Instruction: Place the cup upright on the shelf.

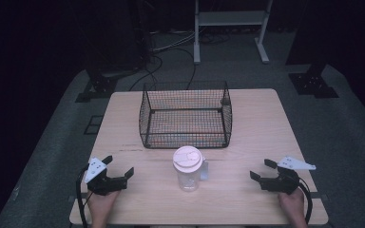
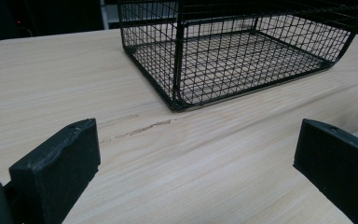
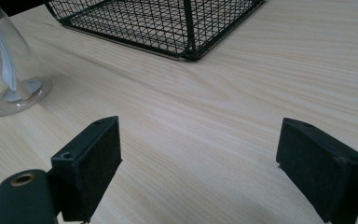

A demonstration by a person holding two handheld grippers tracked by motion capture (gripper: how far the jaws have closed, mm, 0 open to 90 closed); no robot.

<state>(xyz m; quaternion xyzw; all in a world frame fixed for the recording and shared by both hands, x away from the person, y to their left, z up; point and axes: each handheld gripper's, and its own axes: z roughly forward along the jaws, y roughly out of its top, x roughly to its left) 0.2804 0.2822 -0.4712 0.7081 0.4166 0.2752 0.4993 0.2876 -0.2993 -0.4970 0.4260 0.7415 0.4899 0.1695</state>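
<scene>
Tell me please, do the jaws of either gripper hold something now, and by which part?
Nothing is held. The left gripper and the right gripper both rest open on the table, apart from the clear cup between them.

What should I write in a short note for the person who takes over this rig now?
Left hand-held gripper: open, holding nothing, low over the table left of the cup.
Right hand-held gripper: open, holding nothing, right of the cup.
Clear plastic cup with a white lid: upright near the front middle of the table, between both grippers, untouched.
Black wire basket: behind the cup, nothing in it.
Done: nothing visible yet.
Left: probably grasp the cup and place it in the basket.
</scene>
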